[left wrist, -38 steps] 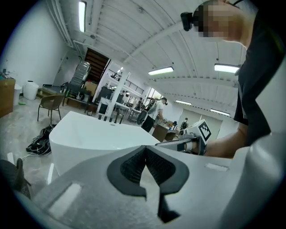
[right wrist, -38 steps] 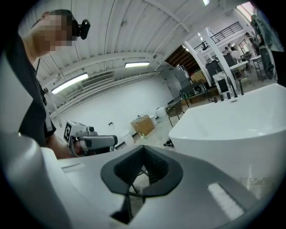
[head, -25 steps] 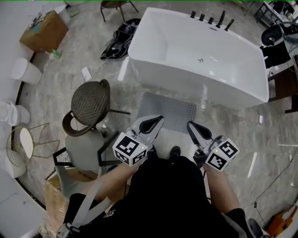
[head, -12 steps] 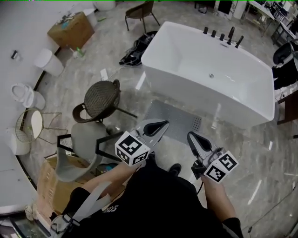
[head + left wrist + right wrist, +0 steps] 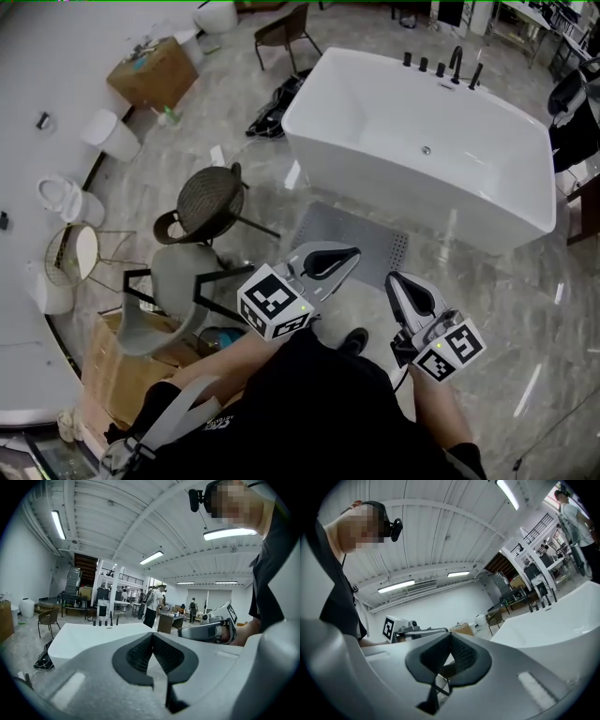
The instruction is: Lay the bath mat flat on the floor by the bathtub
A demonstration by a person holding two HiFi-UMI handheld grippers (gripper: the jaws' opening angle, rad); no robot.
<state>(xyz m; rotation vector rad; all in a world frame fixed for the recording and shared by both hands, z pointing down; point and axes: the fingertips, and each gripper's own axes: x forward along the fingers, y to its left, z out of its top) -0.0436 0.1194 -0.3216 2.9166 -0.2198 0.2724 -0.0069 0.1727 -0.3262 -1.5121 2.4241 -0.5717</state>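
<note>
One grey bath mat (image 5: pixel 361 234) lies spread flat on the marble floor (image 5: pixel 525 309), with one long edge along the near wall of the white bathtub (image 5: pixel 450 211). Whether it touches the tub cannot be told. That is the spot the task names, so the laying looks done.

Both pairs of tongs hang above it, out in front of the person's waist. In the head view the left tongs (image 5: pixel 349 257) sit over the mat's near left corner and the right tongs (image 5: pixel 397 281) over its near edge. Each pair is closed tight, pads meeting with nothing between them. Their own cameras look out level across the tub into the hall, not down at the mat, which suggests hands clear of the work and not reaching for it.

The person's dark shoe (image 5: pixel 354 339) stands just short of the mat. Off to the left, a woven round chair (image 5: pixel 204 202) and a grey chair (image 5: pixel 173 291) stand apart from it.
</note>
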